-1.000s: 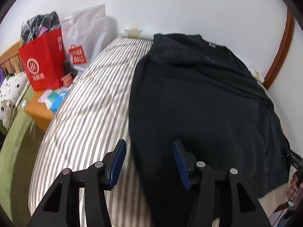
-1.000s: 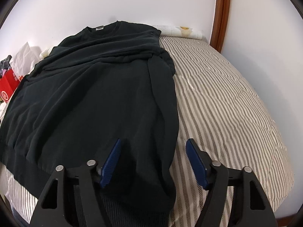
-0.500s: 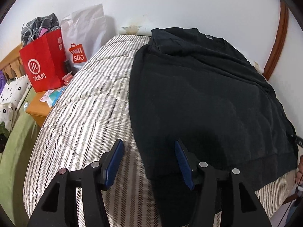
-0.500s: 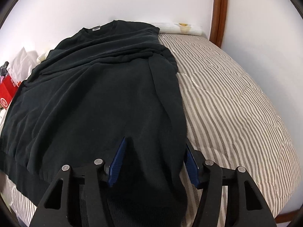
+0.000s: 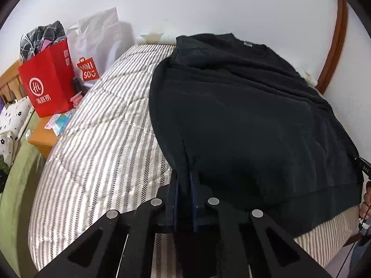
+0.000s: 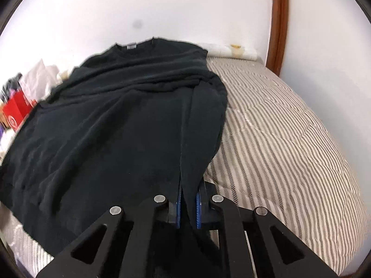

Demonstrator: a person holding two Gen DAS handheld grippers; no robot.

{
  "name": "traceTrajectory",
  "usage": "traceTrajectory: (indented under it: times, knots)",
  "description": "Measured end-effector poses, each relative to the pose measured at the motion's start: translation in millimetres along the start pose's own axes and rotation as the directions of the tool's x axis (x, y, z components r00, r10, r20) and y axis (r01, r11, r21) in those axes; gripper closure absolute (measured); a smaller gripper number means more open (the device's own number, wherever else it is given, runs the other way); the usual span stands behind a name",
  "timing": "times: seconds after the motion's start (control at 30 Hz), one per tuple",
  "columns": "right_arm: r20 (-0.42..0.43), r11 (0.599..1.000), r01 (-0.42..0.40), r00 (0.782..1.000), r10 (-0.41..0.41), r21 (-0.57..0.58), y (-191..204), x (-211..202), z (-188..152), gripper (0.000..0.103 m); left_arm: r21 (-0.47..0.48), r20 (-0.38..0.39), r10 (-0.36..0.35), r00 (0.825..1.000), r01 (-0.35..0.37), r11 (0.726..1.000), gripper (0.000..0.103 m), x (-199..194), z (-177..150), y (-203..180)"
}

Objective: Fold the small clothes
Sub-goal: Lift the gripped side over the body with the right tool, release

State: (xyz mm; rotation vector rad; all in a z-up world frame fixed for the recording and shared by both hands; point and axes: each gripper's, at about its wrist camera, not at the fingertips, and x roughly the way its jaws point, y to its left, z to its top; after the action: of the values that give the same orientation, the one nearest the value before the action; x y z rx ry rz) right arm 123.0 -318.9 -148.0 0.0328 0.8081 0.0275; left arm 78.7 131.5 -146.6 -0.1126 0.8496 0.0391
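Holding the bottom edge of the black top [image 5: 243,115] at both near corners, we are ready to start the fold. It lies flat on the striped bed [image 5: 104,139], neck by the far wall. Our left gripper [image 5: 184,185] is pinched shut on cloth. Our right gripper [image 6: 188,197] is closing, with cloth between its blue pads. Next we should lift both corners together and carry them toward the neck.

- A bed [image 5: 97,143] under a grey-and-white striped quilt fills the room's middle.
- A plain white wall [image 5: 208,7] rises behind the bed.
- A brown wooden frame [image 6: 277,23] stands at the bed's far right corner.
- A wooden bedside cabinet [image 5: 43,136] sits left of the bed.
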Motion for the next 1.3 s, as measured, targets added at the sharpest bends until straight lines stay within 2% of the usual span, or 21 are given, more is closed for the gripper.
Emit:
traceTrajectory:
  times: [0.17, 0.27, 0.4, 0.53, 0.7, 0.83, 1.03, 1.13, 1.3]
  knots:
    - [0.041, 0.989, -0.109, 0.994, 0.105, 0.098, -24.6, -31.7, -9.6, 0.094, 0.020, 0.047, -0.051, 0.998, 0.051, 0.999, 0.095, -24.3, -4.6, 6.4]
    - [0.060, 0.989, -0.115, 0.992, 0.110, 0.094, -28.8, -51.1, -12.8, 0.095, 0.006, 0.068, -0.126, 0.990, 0.126, 0.992, 0.095, -43.9, -8.4, 13.0]
    - [0.107, 0.992, -0.119, 0.988, 0.114, 0.044, -25.9, -79.2, -10.5, 0.095, 0.009, 0.102, -0.175, 0.979, 0.175, 0.985, 0.095, -66.3, -10.5, 14.4]
    - [0.151, 0.992, -0.124, 0.981, 0.120, 0.019, -23.3, -92.7, 6.5, 0.095, 0.003, 0.165, -0.201, 0.966, 0.203, 0.979, 0.095, -82.7, 0.1, 16.8]
    - [0.210, 0.988, -0.150, 0.968, 0.136, 0.049, -24.8, -94.0, 48.1, 0.095, -0.025, 0.240, -0.213, 0.947, 0.225, 0.974, 0.095, -89.6, 36.9, 20.6]
    - [0.233, 0.984, -0.165, 0.962, 0.145, 0.071, -20.9, -86.4, 88.0, 0.095, -0.046, 0.273, -0.185, 0.944, 0.205, 0.978, 0.095, -84.5, 74.3, 18.9]
    - [0.246, 0.978, -0.171, 0.960, 0.137, 0.120, -19.1, -53.4, 142.9, 0.094, -0.035, 0.301, -0.093, 0.949, 0.109, 0.993, 0.095, -56.8, 133.1, 5.2]
    - [0.245, 0.974, -0.179, 0.959, 0.141, 0.141, -19.4, -27.8, 164.9, 0.094, -0.040, 0.317, -0.116, 0.941, 0.136, 0.990, 0.095, -40.1, 156.1, 3.6]
    - [0.214, 0.959, -0.205, 0.963, 0.162, 0.197, -25.2, 25.4, 197.5, 0.094, -0.039, 0.265, -0.080, 0.961, 0.094, 0.995, 0.095, 7.0, 195.5, -6.5]
